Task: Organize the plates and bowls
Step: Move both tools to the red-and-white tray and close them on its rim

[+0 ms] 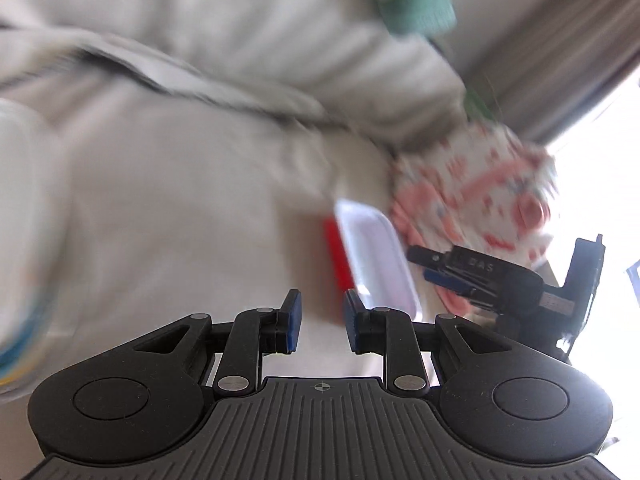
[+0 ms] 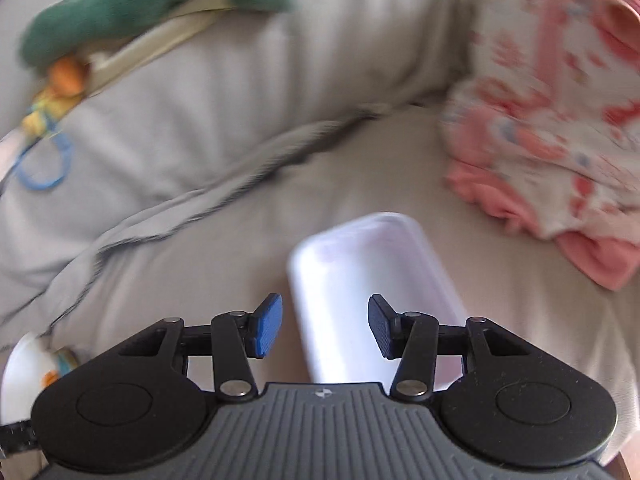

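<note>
Left tool (image 1: 320, 322): its blue pads are standing a narrow gap apart with nothing between them; it is hanging over bare cushion, short of the tray.
Right tool (image 2: 325, 326): its pads are standing somewhat wider, also gripping nothing, with the tray's near end showing below and between them.
White tray (image 2: 372, 292): a shallow oblong dish with rounded corners and a smooth, glossy raised rim is lying flat on the grey sofa seat (image 2: 240, 240), just beside the pink patterned cloth (image 2: 560, 140).
Printed bowl (image 2: 24, 376): only a white rim with coloured marks is showing at the lower left edge.
Surface: soft, creased grey upholstery is giving the dishes no firm footing.
Slip risk: the slick rim is likely to slide out of a shallow pinch.
Tilt risk: pressing down may be sinking the tray into the cushion and tipping it.
Blur risk: both views are smearing, so a misjudged approach could be nudging the tray into the cloth.
</note>
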